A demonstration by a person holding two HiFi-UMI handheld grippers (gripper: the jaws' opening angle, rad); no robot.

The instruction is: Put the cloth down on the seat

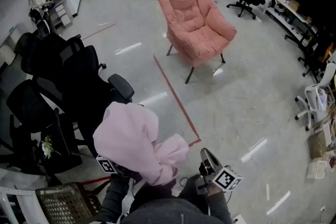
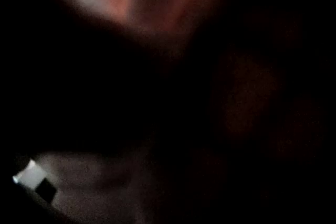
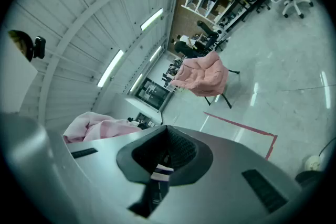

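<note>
I carry the pink cloth bundled at lower centre over my left gripper, whose jaws it hides so I cannot tell them, my right gripper is closed on nothing, and the chair seat waits well apart, toward upper centre
</note>
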